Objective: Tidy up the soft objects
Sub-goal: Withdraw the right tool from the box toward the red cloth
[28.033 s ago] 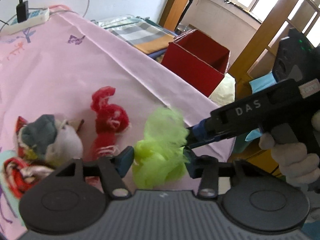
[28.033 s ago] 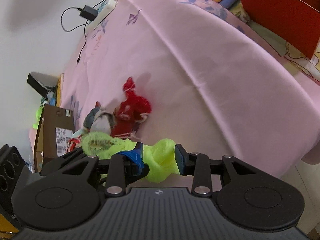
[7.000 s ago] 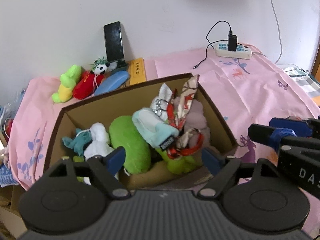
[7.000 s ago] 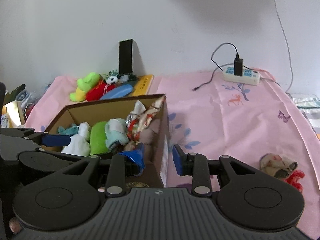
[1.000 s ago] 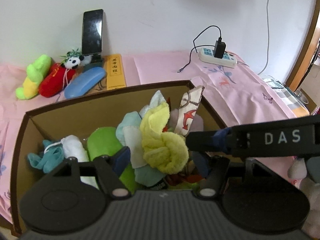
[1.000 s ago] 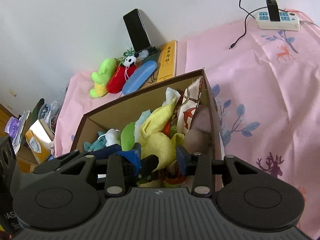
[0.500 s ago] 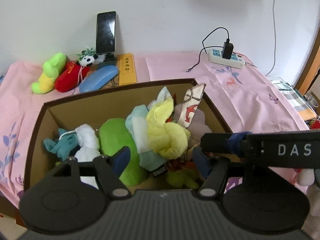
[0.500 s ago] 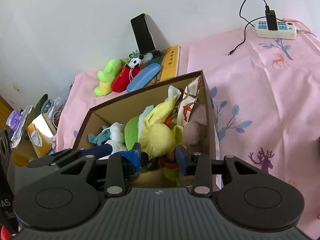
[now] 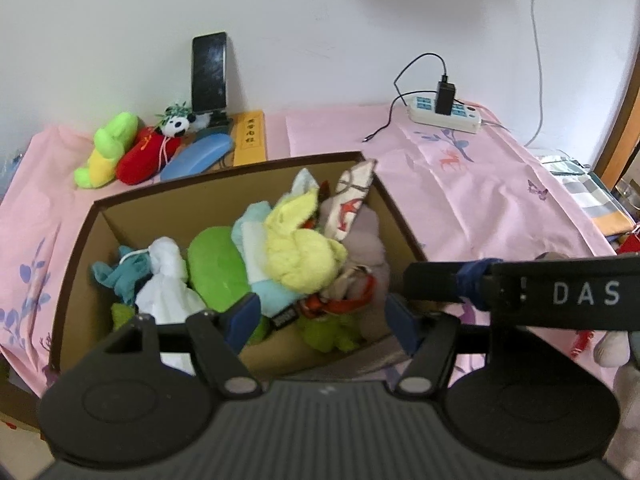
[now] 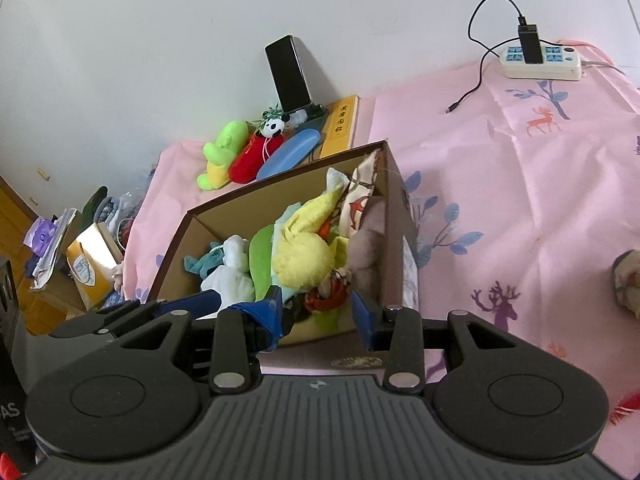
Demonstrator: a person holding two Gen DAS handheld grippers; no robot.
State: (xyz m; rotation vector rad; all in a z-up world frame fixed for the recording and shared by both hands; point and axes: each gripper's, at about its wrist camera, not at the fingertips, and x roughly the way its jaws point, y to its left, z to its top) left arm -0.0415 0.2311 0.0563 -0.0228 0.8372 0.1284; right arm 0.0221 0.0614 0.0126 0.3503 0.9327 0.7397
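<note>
Soft objects: most sit heaped in the box (image 9: pixel 120 208), centre of both views; a yellow towel (image 9: pixel 298 252) lies on top, beside a green plush (image 9: pixel 212 260), a white cloth (image 9: pixel 166 280) and a patterned cloth (image 9: pixel 348 200).
Box place: on the pink sheet (image 9: pixel 460 200), its open top facing up.
Left gripper (image 9: pixel 320 318): released, jaws wide apart, nothing between the pads; it hangs over the near box wall, low centre of the left view.
Right gripper (image 10: pixel 318 312): released too, jaws parted and empty, low centre of the right view; in the left view its arm crosses in from the right edge.
Step in hand: judging by the empty jaws and the towel on top, a drop into the box looks done, and both hands are free for the next item.
Leftovers: a soft item (image 10: pixel 628 280) shows at the right edge of the right view, well apart from the box, cut off by the frame.
Next move: likely swing toward that item, close on it, and carry it over the box rim without snagging the heap.
Not in play: plush toys (image 9: pixel 128 152) lie by the wall, upper left, near a phone (image 9: pixel 209 74).
Writing: "DAS" in white on the right gripper's body; a yellow book (image 9: pixel 250 140) bears dark characters too small to read; a black tag in the heap is illegible.
Power strip (image 9: pixel 444 114): upper right, no legible marking.
</note>
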